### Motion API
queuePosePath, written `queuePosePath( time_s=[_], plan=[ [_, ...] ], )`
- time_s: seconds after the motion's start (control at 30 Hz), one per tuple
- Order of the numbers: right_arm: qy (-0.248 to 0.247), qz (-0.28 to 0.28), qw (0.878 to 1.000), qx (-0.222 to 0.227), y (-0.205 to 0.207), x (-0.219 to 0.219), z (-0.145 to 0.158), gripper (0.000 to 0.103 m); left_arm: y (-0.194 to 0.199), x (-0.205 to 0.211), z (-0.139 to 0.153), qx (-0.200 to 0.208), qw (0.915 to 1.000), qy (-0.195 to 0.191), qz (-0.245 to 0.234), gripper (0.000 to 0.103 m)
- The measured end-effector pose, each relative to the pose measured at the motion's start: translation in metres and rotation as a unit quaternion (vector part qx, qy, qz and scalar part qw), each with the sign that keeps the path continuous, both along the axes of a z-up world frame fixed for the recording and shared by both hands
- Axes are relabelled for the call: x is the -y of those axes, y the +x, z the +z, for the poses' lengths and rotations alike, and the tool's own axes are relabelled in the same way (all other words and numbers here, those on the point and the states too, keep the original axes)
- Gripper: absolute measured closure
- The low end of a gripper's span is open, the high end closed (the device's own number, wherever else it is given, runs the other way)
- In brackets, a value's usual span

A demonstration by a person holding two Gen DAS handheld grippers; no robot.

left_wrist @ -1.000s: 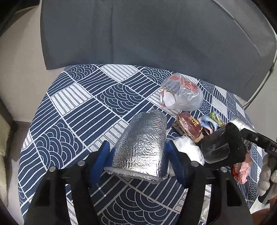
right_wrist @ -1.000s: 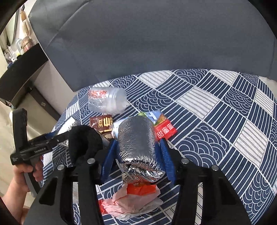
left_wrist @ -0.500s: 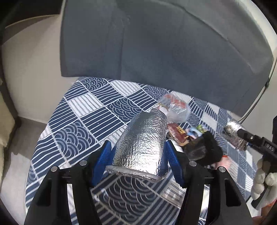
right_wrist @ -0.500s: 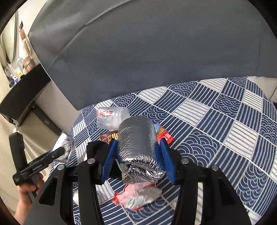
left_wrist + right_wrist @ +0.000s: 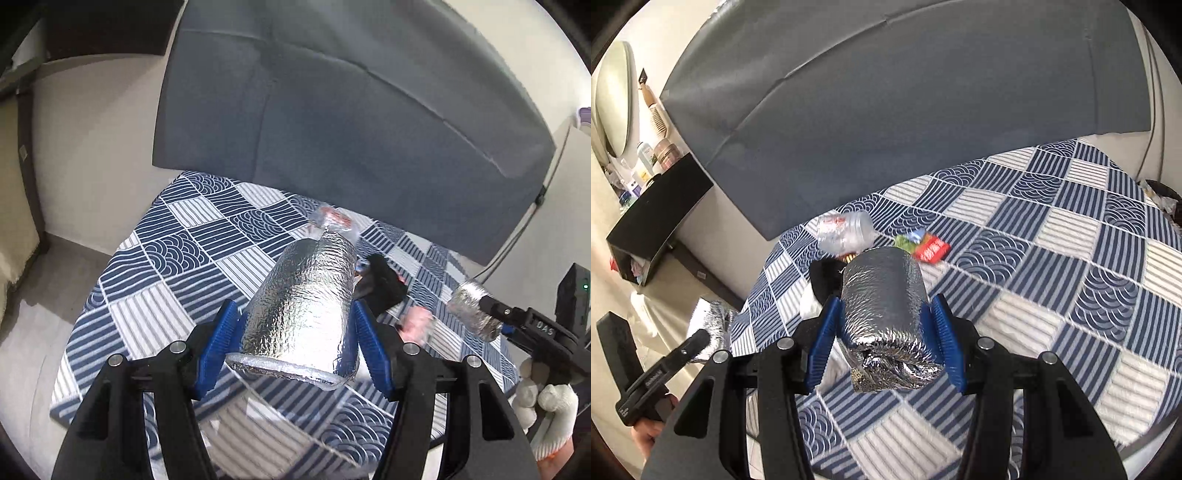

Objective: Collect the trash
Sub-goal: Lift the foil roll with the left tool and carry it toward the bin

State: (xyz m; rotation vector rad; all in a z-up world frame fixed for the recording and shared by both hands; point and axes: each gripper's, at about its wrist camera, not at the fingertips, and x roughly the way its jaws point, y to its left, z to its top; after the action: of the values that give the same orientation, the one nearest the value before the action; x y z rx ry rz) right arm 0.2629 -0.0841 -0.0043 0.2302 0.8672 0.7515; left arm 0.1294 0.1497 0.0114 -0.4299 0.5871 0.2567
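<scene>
My left gripper (image 5: 293, 314) is shut on a wide silver foil pouch (image 5: 306, 291), held above the blue patterned bedspread (image 5: 177, 258). My right gripper (image 5: 885, 301) is shut on a tighter, crumpled foil roll (image 5: 886, 325). Each gripper shows in the other's view: the right one with its roll (image 5: 474, 312) in a white-gloved hand (image 5: 546, 402), the left one (image 5: 665, 365) at the bed's edge. The trash pile lies below on the bed: a clear plastic cup (image 5: 846, 230), a red wrapper (image 5: 932, 249), a green wrapper (image 5: 905, 240), a black piece (image 5: 382, 284) and a pink wrapper (image 5: 415, 323).
A grey padded headboard (image 5: 351, 129) stands behind the bed. Beside the bed on the left is a black open shelf (image 5: 653, 221) with bottles on top. Bare floor (image 5: 44, 314) runs along the bed's left side. A cable (image 5: 517, 236) hangs by the wall.
Both grippers have risen and drawn back from the trash pile, each carrying its foil piece. The pile now looks smaller and farther off, and more of the headboard and floor shows.
</scene>
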Motion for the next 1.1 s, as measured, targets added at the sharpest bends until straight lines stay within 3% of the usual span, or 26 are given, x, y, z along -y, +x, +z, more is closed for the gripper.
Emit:
queuePosePath(
  time_s=[0.13,0.43,0.67,0.9,1.1],
  plan=[
    [0.007,-0.007,1.0,-0.007,-0.021,0.018,0.0,0.051,-0.023,0.017,0.006,0.017,0.9997,0.012,-0.012,0.041],
    [0.013,-0.021,1.0,0.0,-0.068,0.049,0.003,0.051,-0.061,0.039,0.009,0.048,0.9981,-0.019,-0.034,0.041],
    [0.016,-0.028,0.999,0.007,-0.105,0.067,0.001,0.051,-0.089,0.077,0.005,0.046,0.997,-0.006,-0.062,0.041],
    [0.003,-0.027,1.0,-0.009,-0.141,0.079,-0.016,0.051,-0.11,0.105,-0.007,0.022,0.9973,-0.006,-0.07,0.041],
    [-0.001,-0.016,0.999,-0.035,-0.162,0.078,-0.026,0.051,-0.114,0.119,-0.034,-0.043,0.9968,-0.035,-0.056,0.041]
  ],
)
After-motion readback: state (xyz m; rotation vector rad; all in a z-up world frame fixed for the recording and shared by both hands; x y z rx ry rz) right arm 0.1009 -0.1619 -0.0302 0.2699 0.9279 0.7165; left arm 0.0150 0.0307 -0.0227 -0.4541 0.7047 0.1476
